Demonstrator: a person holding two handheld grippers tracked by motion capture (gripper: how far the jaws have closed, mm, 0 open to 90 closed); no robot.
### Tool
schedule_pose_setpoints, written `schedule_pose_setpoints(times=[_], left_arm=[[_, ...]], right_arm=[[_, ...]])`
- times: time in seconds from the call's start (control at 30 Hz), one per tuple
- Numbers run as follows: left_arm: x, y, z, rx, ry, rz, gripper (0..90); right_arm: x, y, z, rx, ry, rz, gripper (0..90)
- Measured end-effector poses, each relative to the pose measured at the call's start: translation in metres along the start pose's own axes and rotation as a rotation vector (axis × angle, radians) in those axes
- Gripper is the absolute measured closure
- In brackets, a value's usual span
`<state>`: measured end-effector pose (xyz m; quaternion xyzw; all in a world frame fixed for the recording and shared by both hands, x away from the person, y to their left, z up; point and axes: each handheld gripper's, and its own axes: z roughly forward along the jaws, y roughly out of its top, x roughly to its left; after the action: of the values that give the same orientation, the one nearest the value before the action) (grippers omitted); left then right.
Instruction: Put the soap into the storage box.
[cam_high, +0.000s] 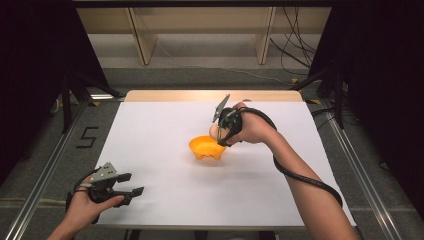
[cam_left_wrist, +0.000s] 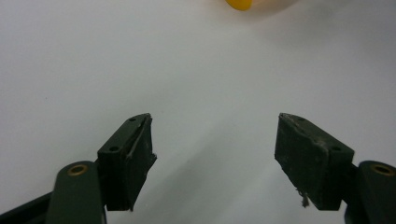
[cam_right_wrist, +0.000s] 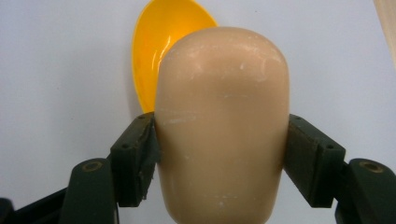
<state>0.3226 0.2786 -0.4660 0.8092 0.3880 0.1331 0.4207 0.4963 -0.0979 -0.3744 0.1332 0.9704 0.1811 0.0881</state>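
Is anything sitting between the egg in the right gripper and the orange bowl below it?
Nothing visible. The right gripper is shut on the egg, which hangs just above the orange bowl. What shows of the bowl's inside looks empty, and the white table around it is bare. The left gripper rests open, far off.

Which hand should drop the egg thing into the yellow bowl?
Right. The right gripper already clamps the egg just above the yellow bowl; the left gripper is open, far off near the table's edge.
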Motion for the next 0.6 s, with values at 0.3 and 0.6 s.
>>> schedule_pose_setpoints(times=[0.3, 0.6], left_arm=[[-0.0001, 0.0000, 0.0000, -0.001, -0.001, 0.001, 27.6], [-0.0001, 0.0000, -0.0001, -0.001, -0.001, 0.001, 27.6]], right_arm=[[0.0009, 0.0047, 0.0031, 0.005, -0.003, -0.017, 33.6], [0.0018, 0.0098, 0.0062, 0.005, -0.001, -0.028, 33.6]])
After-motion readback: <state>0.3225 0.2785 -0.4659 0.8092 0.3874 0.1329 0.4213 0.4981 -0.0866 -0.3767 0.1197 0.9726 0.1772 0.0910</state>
